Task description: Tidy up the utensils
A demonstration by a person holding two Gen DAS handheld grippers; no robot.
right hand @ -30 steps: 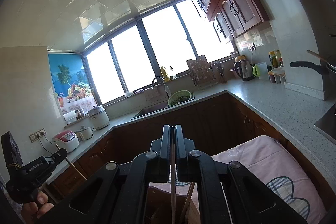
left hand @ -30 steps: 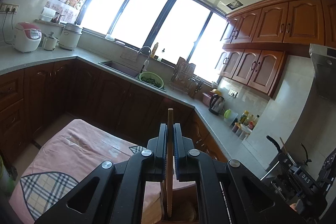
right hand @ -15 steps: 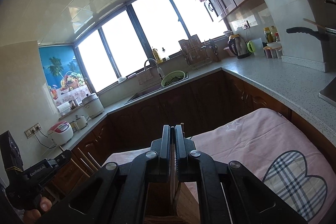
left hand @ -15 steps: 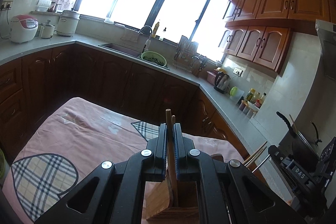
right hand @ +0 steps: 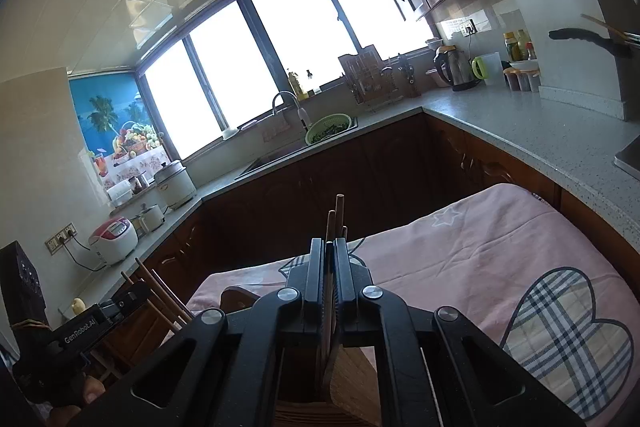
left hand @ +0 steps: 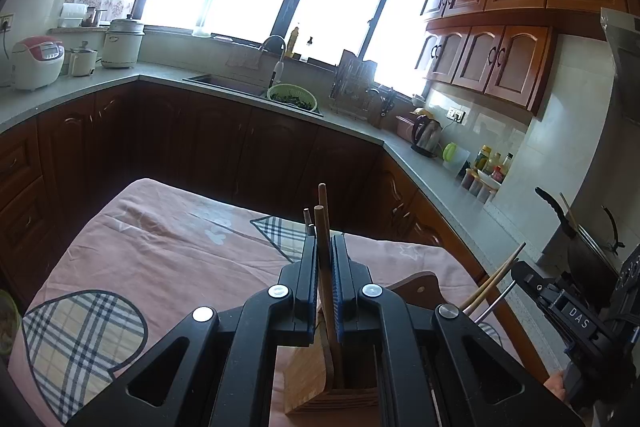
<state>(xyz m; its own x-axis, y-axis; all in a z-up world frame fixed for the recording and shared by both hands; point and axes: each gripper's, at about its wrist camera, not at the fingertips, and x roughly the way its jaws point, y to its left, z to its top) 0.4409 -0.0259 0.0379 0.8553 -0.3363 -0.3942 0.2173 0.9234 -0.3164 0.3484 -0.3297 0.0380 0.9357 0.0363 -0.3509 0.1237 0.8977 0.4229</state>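
L gripper (left hand: 324,259): clamped on brown chopsticks (left hand: 325,227), upright, lower ends down in wooden holder (left hand: 308,379).
R gripper (right hand: 329,259): clamped on thin chopsticks (right hand: 339,215), tips over same holder (right hand: 356,383).
Holder: stands on pink cloth (left hand: 160,247), betw. both grippers.

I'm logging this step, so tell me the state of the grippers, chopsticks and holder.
Left gripper: shut on chopsticks.
Right gripper: shut on its own chopsticks.
Wooden holder: upright on the pink cloth, the chopsticks' lower ends inside it.
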